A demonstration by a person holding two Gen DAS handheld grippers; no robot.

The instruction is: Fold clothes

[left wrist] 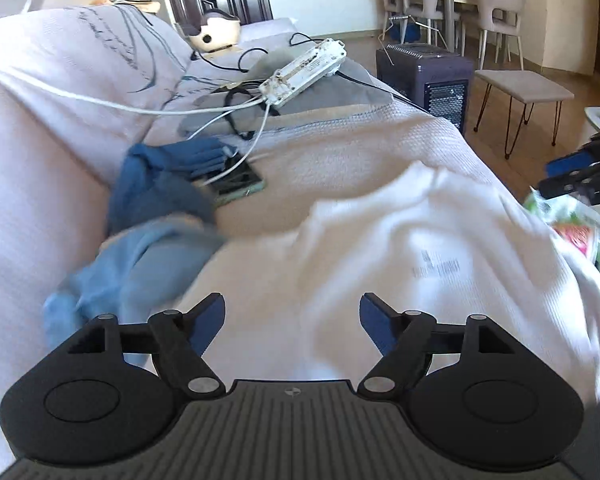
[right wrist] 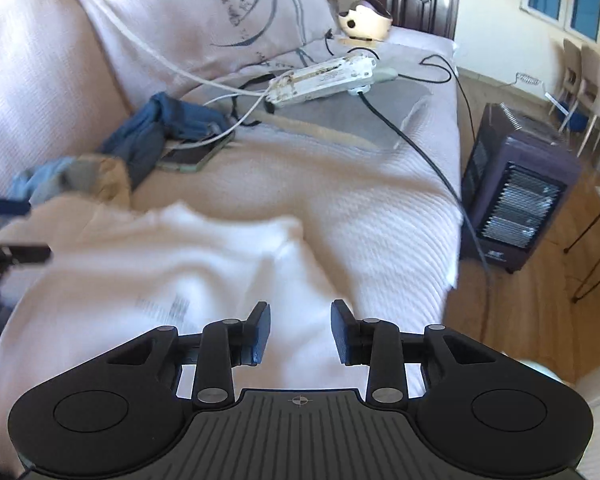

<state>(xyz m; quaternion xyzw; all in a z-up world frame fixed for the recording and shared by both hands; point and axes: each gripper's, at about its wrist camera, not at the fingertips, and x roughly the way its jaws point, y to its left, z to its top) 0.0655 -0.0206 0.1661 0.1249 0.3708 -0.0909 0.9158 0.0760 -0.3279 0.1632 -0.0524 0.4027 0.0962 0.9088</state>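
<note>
I have both grippers hanging over the sofa [left wrist: 340,148], pointing down at the white garment [left wrist: 420,248] spread on the seat cushion. My left gripper [left wrist: 292,320] has its jaws wide apart with nothing between them; only the white cloth shows below the gap, and I see no pinch on it. My right gripper [right wrist: 300,330] has its jaws at a narrower gap, also empty, with the white garment [right wrist: 172,264] under them and not caught by either pad.

The white garment lies along the front edge of the sofa seat, its near part blurred; a small dark printed mark [left wrist: 436,266] shows on its top. Its right side drapes over the front edge of the cushion.

Against the sofa back, to the left of the white garment, sits a heap of blue clothes [left wrist: 160,208], a darker blue piece above a lighter one. Just beside that heap a phone [left wrist: 236,184] lies flat on the seat with a white cable [left wrist: 100,100] running to it. Further along the seat a white power strip [left wrist: 304,70] rests on a grey pad [left wrist: 340,88]. On the floor beyond the front edge stands a dark heater [right wrist: 516,188].
</note>
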